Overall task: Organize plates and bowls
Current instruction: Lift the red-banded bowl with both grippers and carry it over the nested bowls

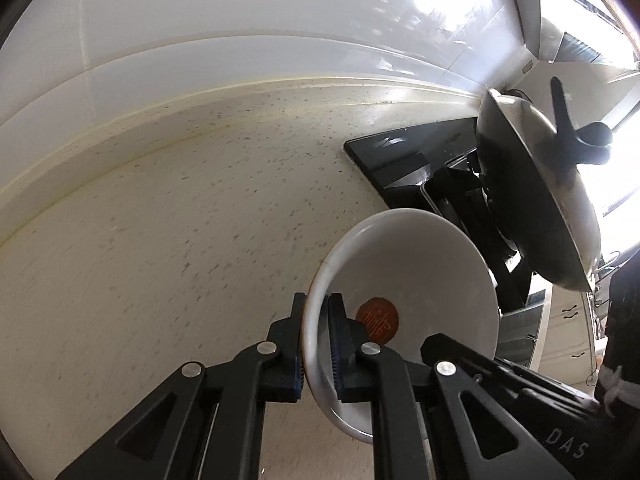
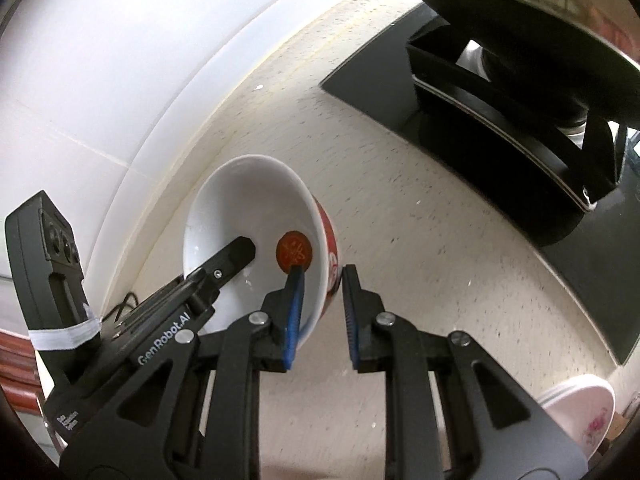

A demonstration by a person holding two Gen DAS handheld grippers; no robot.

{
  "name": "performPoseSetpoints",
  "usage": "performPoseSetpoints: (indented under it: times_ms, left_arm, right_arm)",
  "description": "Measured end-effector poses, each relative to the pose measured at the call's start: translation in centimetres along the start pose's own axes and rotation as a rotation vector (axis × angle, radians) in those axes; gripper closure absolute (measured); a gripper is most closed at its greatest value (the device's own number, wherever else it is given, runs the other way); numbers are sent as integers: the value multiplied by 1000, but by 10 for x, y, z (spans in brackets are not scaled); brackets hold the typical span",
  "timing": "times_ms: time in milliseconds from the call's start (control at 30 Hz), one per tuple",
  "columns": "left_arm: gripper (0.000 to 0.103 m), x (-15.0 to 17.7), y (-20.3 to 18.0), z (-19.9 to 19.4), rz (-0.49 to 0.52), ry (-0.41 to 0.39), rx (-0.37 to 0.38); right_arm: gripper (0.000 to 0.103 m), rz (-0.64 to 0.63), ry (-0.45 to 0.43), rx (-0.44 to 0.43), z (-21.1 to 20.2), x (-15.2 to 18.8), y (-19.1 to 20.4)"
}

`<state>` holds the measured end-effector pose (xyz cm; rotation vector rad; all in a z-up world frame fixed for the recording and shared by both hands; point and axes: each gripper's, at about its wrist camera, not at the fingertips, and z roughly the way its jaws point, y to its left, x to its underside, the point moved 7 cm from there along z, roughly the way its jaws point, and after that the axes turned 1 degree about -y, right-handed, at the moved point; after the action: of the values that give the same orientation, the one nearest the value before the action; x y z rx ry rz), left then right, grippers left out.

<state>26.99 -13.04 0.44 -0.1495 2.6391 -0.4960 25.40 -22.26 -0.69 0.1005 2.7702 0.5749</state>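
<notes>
A white bowl (image 1: 420, 272) with a red round mark inside and a red outer wall (image 2: 240, 208) hangs tilted just above the speckled counter (image 1: 180, 220). My left gripper (image 1: 318, 300) is shut on the bowl's left rim, one pad inside and one outside. My right gripper (image 2: 324, 270) grips the opposite wall, its left pad inside the bowl and its right pad against the red outside. One finger (image 1: 444, 350) of the right gripper shows over the far rim in the left wrist view. In the right wrist view, the left gripper's finger (image 2: 236, 252) reaches into the bowl.
A black hob (image 1: 392, 152) lies at the right with a large metal wok and lid (image 1: 532, 168) on it. A white tiled wall (image 1: 240, 20) backs the counter. A pink flowered bowl (image 2: 580, 412) sits at the lower right. A person's dark sleeve (image 1: 620, 320) shows at the edge.
</notes>
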Motion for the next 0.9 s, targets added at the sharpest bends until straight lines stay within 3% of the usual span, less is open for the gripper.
performPoseSetpoints:
  times_ms: [600,900]
  left_arm:
    - [92,53,25,-66,-85,-41,27]
    - [92,82,21,-96,-67,-53,63]
  right_arm:
    - [81,-70,-4,-27,-41,66,41]
    - [80,-85,-31,-38,-69,104,48]
